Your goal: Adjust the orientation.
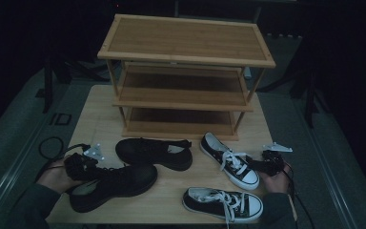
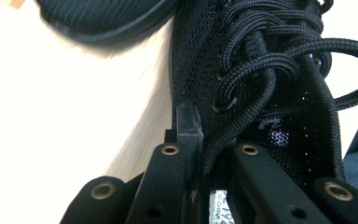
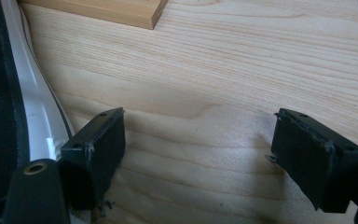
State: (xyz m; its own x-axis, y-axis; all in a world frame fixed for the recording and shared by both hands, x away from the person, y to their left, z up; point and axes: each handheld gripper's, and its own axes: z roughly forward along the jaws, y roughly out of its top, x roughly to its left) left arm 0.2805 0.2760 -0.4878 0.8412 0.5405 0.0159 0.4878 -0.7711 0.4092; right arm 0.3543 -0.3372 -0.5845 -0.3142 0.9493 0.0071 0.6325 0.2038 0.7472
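As viewed from above, left gripper [image 1: 78, 164]: laid low, fingers clamped on near black shoe [image 1: 112, 185] collar, at desk [image 1: 167, 200] front-left.
Right gripper [image 1: 267, 162]: resting, fingers apart.
Black shoes: two.
White-soled sneakers: two.

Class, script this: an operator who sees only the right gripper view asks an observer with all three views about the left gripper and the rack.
Operator: What is the left gripper doing?
Observer: The left gripper is shut on the side of the near black shoe.
Operator: Is anything on the rack?
Observer: No. The rack has three bare shelves; the far black shoe, far sneaker and near sneaker lie on the table.
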